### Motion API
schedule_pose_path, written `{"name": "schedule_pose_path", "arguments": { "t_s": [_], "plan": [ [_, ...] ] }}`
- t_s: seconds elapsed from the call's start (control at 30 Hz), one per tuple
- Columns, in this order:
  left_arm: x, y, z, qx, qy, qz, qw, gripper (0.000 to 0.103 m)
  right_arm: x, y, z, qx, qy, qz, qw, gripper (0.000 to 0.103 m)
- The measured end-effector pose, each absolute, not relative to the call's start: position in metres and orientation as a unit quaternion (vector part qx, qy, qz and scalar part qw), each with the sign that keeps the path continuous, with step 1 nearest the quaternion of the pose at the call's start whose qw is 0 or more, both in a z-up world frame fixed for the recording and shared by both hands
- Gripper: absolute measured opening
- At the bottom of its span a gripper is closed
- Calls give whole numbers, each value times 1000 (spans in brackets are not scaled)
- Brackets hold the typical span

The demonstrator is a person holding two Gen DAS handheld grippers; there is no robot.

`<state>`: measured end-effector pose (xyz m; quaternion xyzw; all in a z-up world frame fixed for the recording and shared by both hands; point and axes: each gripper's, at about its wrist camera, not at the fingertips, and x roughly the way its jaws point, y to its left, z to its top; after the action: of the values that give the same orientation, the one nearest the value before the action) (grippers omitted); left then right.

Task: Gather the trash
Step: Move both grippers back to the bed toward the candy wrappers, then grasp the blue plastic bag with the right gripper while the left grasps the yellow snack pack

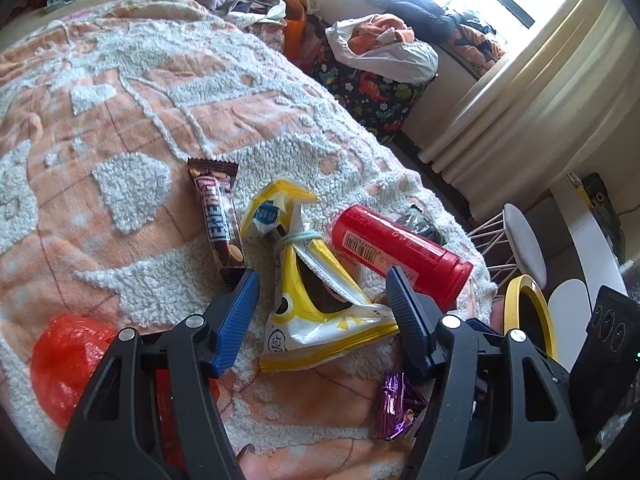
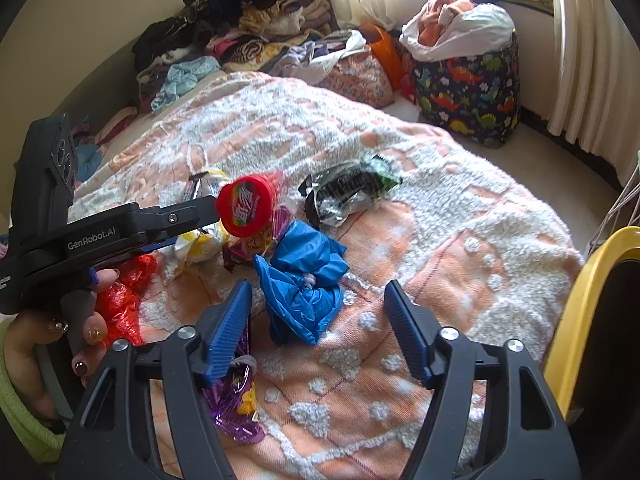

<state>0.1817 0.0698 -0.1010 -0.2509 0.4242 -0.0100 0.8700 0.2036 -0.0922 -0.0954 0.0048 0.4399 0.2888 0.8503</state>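
On the bed: trash lies scattered over an orange-and-white blanket (image 1: 132, 128) near its foot edge.
Left gripper (image 1: 322, 300): fingers apart, straddling a yellow-white wrapper (image 1: 316, 312); contact unclear.
Right gripper (image 2: 318, 314): fingers open around a crumpled blue bag (image 2: 304, 280), not pressing.
Nearby: red tube (image 1: 400, 250), chocolate bar (image 1: 220, 220), purple wrapper (image 2: 234, 404).
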Motion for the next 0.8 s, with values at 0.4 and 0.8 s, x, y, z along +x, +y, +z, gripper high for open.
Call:
{"name": "schedule_pose_path", "arguments": {
  "t_s": [0.4, 0.8],
  "plan": [
    [188, 68, -112, -261, 442, -7, 858, 54, 213, -80, -110, -6, 464, 299, 834, 31],
    [182, 70, -112, -261, 448, -11, 855, 36, 197, -97, -96, 15, 438, 293, 849, 22]
  ]
}}
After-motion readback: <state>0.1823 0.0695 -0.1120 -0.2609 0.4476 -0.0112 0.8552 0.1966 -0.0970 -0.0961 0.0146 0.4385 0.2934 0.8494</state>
